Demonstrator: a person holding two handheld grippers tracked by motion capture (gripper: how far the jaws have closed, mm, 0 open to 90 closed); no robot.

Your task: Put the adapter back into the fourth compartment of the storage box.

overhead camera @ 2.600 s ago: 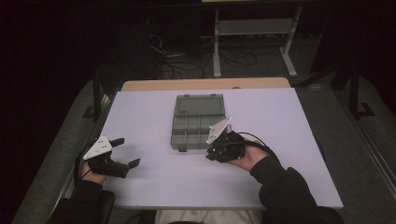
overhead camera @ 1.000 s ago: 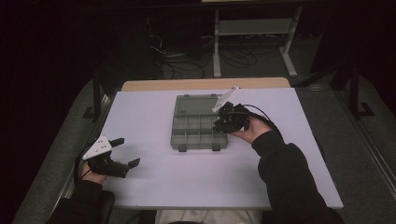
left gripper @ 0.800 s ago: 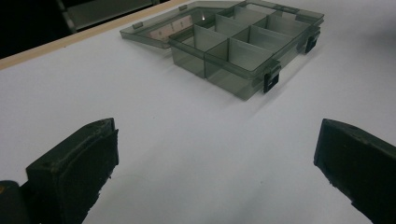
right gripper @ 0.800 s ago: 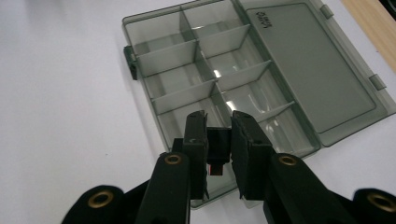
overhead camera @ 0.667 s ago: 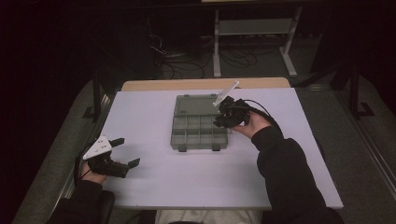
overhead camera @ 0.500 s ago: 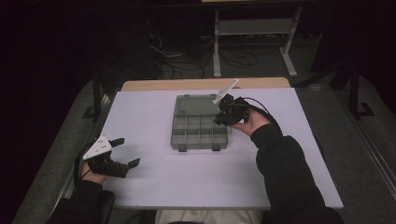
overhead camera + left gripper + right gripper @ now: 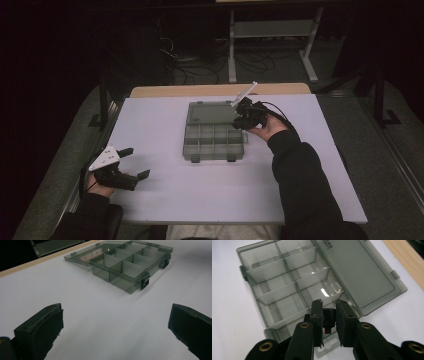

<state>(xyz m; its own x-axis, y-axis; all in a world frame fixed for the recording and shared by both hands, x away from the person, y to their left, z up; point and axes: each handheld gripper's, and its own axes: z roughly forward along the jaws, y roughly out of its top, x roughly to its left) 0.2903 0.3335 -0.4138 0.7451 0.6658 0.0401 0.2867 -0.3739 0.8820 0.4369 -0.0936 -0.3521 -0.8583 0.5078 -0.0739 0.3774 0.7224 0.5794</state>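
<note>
A smoky clear compartment box lies in the middle of the white table, its lid folded flat behind it. It has several dividers and looks empty. My right gripper hovers over the box's back right corner, shut on a small dark part with a clear hang tab under it. In the right gripper view my right gripper points at the box and the lid. My left gripper rests open near the table's front left; in its own view my left gripper holds nothing, the box ahead of it.
The white table top has bare room in front of the box and to both sides. A wooden strip runs along the far edge. Beyond it stand a metal frame and loose cables on the dark floor.
My right gripper has moved from the box's front right toward its back right corner, still shut on the small part. The left gripper has stayed where it was.
</note>
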